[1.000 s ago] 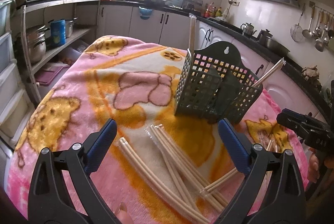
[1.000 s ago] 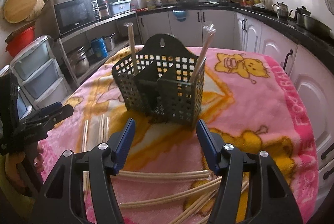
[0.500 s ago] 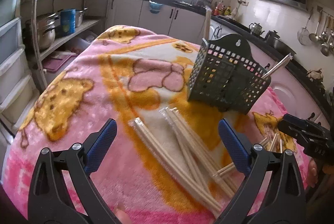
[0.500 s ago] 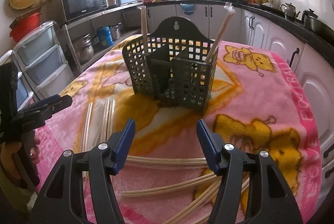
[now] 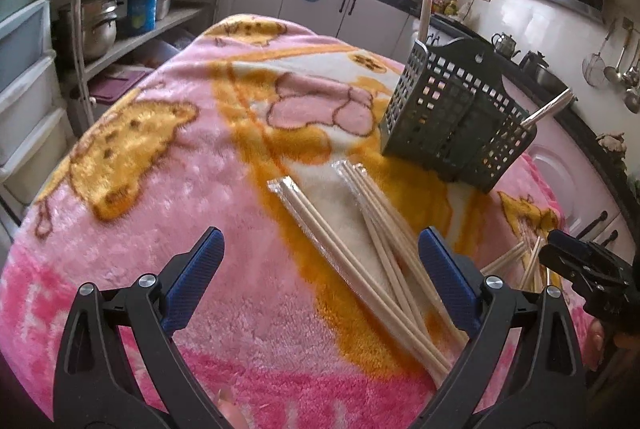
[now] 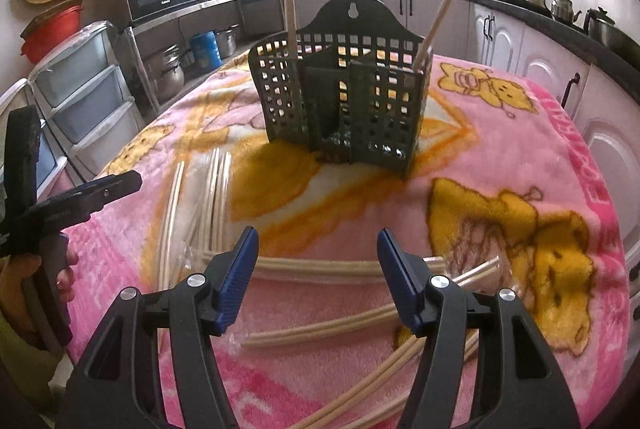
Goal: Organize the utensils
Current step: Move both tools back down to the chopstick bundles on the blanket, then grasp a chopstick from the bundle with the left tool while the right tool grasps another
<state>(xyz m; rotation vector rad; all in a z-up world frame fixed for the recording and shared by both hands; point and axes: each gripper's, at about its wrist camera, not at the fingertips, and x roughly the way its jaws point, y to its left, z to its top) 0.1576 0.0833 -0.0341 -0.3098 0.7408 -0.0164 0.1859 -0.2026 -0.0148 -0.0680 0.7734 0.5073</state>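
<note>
A dark green perforated utensil holder (image 5: 456,117) (image 6: 344,97) stands upright on the pink blanket with two wrapped chopstick pairs (image 6: 290,17) sticking out of it. Several wrapped chopstick pairs (image 5: 360,241) lie flat on the blanket in front of it. My left gripper (image 5: 320,249) hovers open above the blanket, left of that pile, nothing between its blue pads. My right gripper (image 6: 318,249) is open too, over a chopstick pair (image 6: 320,265) lying crosswise between its fingers, pads apart from it. More chopsticks (image 6: 208,197) lie to its left.
The pink cartoon blanket (image 5: 168,189) (image 6: 520,149) covers the whole table. Shelves with pots and plastic drawers (image 6: 80,97) stand left of it, kitchen cabinets (image 6: 532,45) behind and to the right. The other gripper and a hand show at each view's edge.
Both grippers have sunk closer to the blanket and the lying chopsticks. The holder now looks farther up in both views. Jaw openings are unchanged.
</note>
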